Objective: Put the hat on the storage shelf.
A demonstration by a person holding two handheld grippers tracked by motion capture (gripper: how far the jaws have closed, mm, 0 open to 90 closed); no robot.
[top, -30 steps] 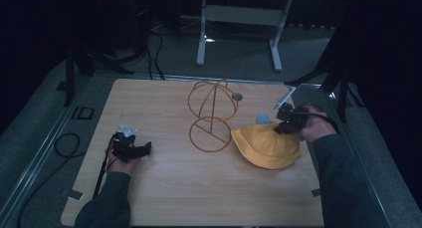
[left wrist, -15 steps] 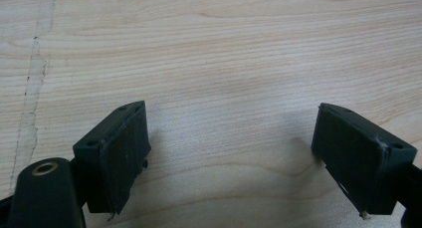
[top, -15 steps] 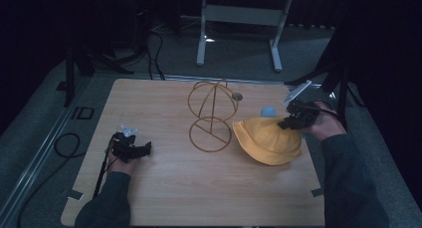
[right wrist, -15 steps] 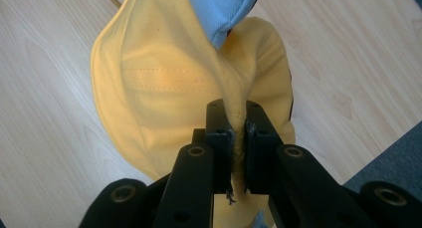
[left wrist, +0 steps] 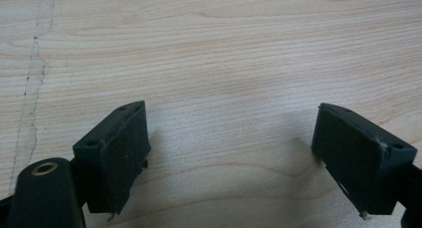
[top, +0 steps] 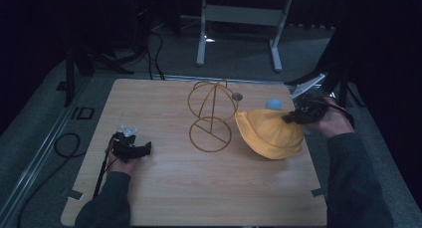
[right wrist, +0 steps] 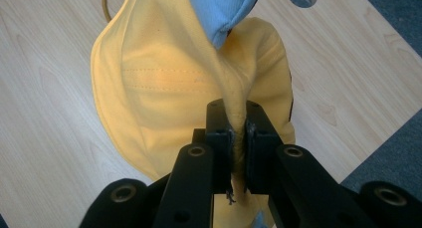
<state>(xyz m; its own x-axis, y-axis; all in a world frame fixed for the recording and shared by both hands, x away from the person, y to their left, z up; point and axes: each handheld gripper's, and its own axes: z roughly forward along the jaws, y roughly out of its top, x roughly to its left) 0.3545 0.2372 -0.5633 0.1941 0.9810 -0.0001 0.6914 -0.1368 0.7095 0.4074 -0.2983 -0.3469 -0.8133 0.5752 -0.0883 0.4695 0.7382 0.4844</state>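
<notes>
Soft yellow cloth hat (top: pixel 271 133) is sagging at right of the high view, light and floppy; right gripper (right wrist: pixel 238 138) is pinching its gathered fabric, best hold. Left gripper (left wrist: pixel 234 153) is resting agape on the wooden table (top: pixel 164 188).

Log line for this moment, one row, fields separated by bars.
left gripper: open, empty, on table | right gripper: shut on yellow hat | wire stand: upright, bare

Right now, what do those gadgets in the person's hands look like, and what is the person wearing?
Each hand holds a black tool. The left gripper ends in two blocky black jaws with small screw holes. The right gripper has the same black jaws on black bars with round brass-ringed holes, and a pale grey plate on top. A dark cable trails from the left one. Both sleeves are dark.
</notes>
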